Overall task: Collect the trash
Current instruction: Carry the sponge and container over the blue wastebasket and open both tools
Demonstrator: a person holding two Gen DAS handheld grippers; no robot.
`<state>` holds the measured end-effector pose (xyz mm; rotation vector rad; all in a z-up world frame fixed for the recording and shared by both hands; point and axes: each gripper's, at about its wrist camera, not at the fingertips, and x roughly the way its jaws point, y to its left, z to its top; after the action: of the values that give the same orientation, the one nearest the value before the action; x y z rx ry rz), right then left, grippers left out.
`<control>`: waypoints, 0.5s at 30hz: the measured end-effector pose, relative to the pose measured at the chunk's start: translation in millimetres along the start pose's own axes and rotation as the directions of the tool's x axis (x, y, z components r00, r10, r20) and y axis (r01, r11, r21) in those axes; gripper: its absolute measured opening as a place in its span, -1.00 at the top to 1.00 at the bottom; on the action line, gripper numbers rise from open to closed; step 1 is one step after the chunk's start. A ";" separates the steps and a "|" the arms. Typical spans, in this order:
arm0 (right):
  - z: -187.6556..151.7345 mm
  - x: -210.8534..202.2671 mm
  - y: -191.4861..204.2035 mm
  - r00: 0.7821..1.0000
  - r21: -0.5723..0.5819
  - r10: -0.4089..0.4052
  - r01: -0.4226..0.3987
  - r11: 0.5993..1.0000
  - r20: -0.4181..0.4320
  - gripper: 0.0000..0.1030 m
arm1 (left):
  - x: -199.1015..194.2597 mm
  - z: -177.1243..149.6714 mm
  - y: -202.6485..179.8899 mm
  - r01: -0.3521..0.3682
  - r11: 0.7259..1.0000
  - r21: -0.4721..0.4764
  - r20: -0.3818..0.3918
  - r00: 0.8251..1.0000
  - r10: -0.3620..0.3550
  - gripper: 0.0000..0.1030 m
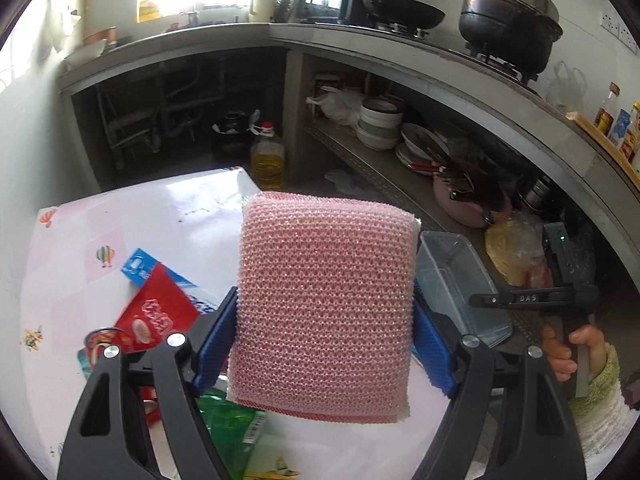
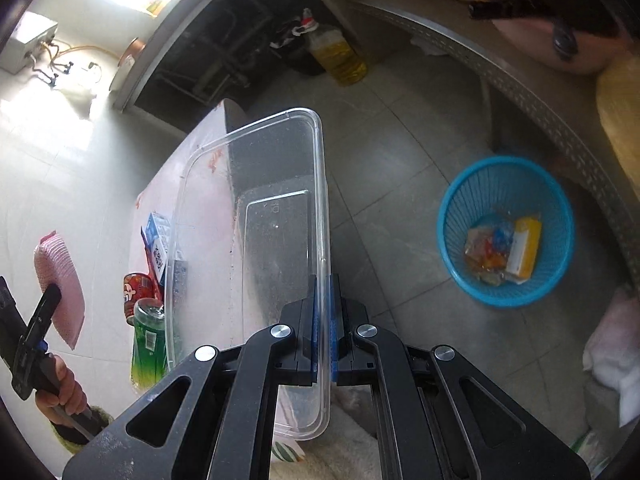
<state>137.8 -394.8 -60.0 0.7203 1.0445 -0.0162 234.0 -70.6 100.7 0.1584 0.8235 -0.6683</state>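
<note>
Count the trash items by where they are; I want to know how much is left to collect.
Held in the fingers: 2 (pink mesh scouring sponge, clear plastic rectangular container)
In the blue plastic basket: 2 (orange crinkled wrapper, yellow-and-white carton)
Total: 4

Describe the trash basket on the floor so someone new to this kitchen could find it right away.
Look at the grey tiled floor beside the low metal shelf. There stands a round blue basket with slotted sides. It is the only blue bin on the floor, with wrappers and a yellow box already inside.
</note>
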 end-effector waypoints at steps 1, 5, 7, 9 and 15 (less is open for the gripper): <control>-3.6 0.3 -8.5 1.000 0.021 -0.001 0.001 1.000 -0.005 0.94 | 7.1 -0.4 -10.2 0.016 1.000 0.006 -0.010 1.000 -0.016 -0.51; -12.1 1.1 -37.3 1.000 0.097 -0.008 0.010 0.995 -0.023 0.94 | 36.2 -1.2 -48.3 0.080 0.996 0.026 -0.052 0.996 -0.078 -0.51; -17.1 -0.3 -50.3 1.000 0.131 -0.014 0.018 0.991 -0.026 0.94 | 50.1 -1.8 -65.4 0.103 0.994 0.039 -0.074 0.992 -0.100 -0.51; -21.3 -0.4 -64.1 0.999 0.169 -0.020 0.024 0.985 -0.028 0.94 | 65.2 -2.8 -80.4 0.122 0.991 0.049 -0.101 0.988 -0.117 -0.51; -32.0 4.1 -115.6 0.997 0.303 -0.074 0.079 0.950 -0.025 0.94 | 120.2 -5.7 -123.8 0.184 0.982 0.048 -0.203 0.964 -0.170 -0.51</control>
<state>75.6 -465.4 -134.6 0.9591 1.0949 -0.2443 214.2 -224.4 24.8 0.2155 1.0162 -0.8588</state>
